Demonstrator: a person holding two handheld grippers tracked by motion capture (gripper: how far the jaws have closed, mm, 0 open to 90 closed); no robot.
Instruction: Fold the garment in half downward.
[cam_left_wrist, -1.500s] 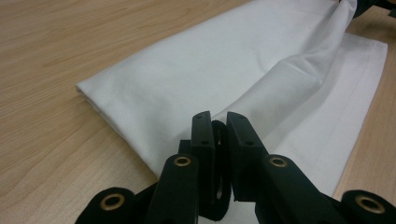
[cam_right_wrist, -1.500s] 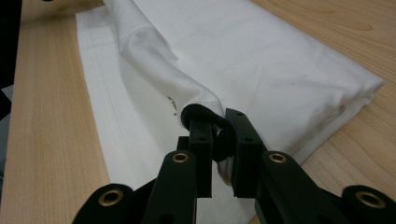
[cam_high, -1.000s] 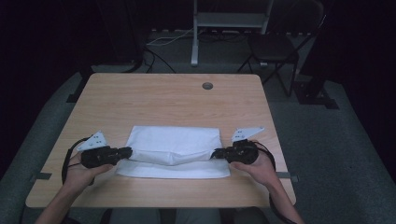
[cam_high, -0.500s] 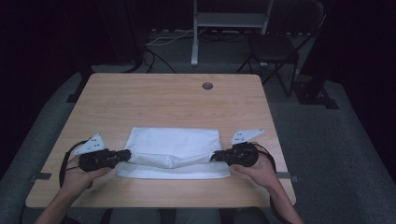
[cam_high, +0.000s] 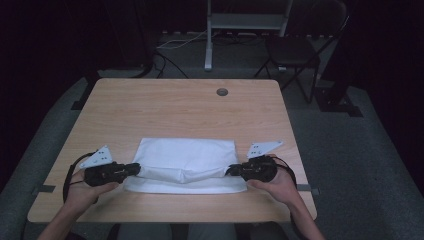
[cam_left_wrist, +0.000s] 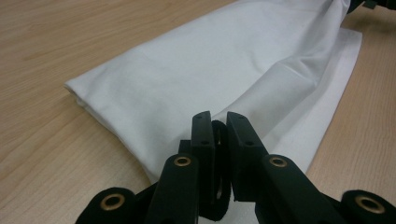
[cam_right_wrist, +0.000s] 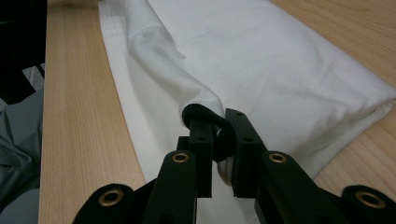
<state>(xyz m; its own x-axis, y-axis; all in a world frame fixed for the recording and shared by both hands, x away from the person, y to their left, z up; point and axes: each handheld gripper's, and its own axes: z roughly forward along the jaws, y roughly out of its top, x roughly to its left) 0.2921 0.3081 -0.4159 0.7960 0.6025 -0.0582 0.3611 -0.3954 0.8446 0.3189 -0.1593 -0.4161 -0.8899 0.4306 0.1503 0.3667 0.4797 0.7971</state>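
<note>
Both tools were clamped on the white cloth (cam_high: 186, 159): left tool (cam_high: 131, 169) & right tool (cam_high: 234, 171) at opposite ends, w/ the top layer lifted. Likely for folding it evenly on the counter (cam_high: 175, 110)

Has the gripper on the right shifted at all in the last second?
Yes, slightly: the right gripper has slid toward the table's near edge, pulling the white cloth with it.

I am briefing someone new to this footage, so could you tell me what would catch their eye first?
A folded white cloth lies near the front edge of the wooden table, bright against the dark room. The left gripper and the right gripper each pinch an end of its upper layer, fingers shut on the fabric. A small round hole sits near the table's far edge.
</note>
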